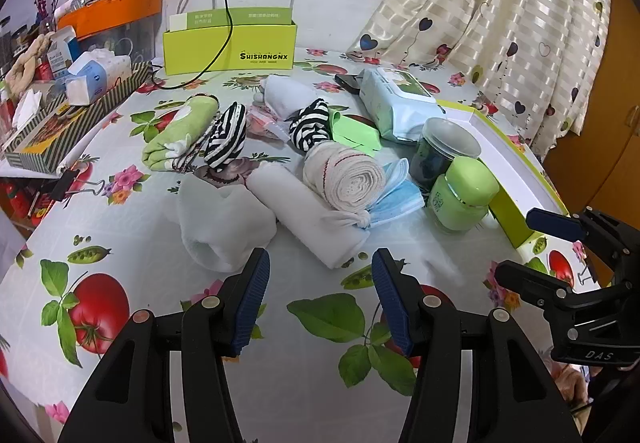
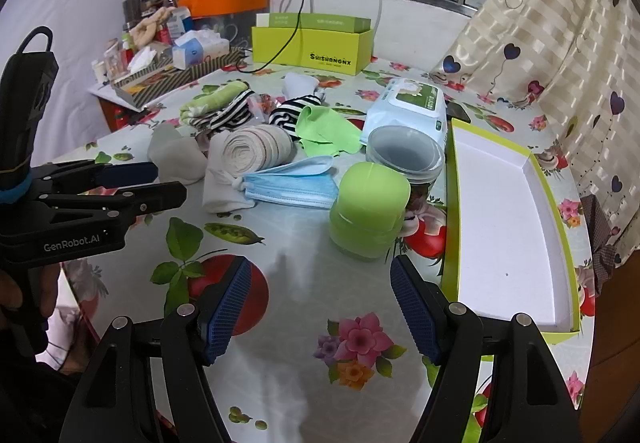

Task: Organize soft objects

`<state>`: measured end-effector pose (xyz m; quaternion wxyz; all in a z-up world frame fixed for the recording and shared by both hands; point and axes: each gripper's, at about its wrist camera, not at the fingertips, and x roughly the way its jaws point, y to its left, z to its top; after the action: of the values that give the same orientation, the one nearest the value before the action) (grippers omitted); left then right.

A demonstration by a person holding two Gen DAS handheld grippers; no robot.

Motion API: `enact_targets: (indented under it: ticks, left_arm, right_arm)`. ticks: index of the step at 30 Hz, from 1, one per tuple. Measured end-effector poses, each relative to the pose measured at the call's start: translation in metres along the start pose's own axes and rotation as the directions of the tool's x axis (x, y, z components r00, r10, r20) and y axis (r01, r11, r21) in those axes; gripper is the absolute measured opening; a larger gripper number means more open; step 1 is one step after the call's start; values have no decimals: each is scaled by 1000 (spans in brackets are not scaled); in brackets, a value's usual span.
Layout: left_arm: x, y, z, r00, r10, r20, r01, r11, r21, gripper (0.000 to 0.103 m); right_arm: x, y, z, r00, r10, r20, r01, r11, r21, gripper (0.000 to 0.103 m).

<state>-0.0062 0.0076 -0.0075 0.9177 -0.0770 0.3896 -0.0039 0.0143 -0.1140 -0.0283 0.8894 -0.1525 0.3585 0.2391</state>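
Soft things lie heaped mid-table: a white rolled cloth (image 1: 308,219), a white sock (image 1: 224,223), a cream rolled towel (image 1: 344,175), blue face masks (image 1: 394,195), two striped socks (image 1: 228,135), a green rolled towel (image 1: 180,131) and a green cloth (image 1: 356,131). My left gripper (image 1: 320,271) is open and empty just before the white cloth. My right gripper (image 2: 320,283) is open and empty, near a green jar (image 2: 368,211). An empty white-lined box lid (image 2: 504,219) lies at the right.
A clear jar (image 2: 404,155) and a wipes pack (image 2: 412,107) stand behind the green jar. A yellow-green box (image 1: 228,47) with a black cable sits at the back. Cluttered boxes (image 1: 72,99) fill the left. A curtain (image 1: 500,23) hangs at the right.
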Motion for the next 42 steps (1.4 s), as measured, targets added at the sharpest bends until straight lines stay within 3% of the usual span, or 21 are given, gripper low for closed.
enact_targets:
  ticks: [18, 27, 35, 42]
  left_arm:
    - [-5, 13, 0, 1000, 7, 15, -6, 999, -33, 54]
    - [-9, 35, 5, 999, -2, 38, 6, 994, -107, 54]
    - [-4, 58, 11, 997, 55, 51, -47, 987, -155, 54]
    - [9, 68, 12, 998, 50, 37, -43, 983, -179, 54]
  right_arm:
    - [3, 8, 5, 1000, 29, 4, -29, 999, -15, 72]
    - [6, 17, 14, 999, 51, 9, -51, 998, -40, 72]
    - [9, 22, 22, 997, 72, 19, -71, 996, -57, 72]
    - [14, 34, 35, 995, 95, 29, -92, 992, -88, 72]
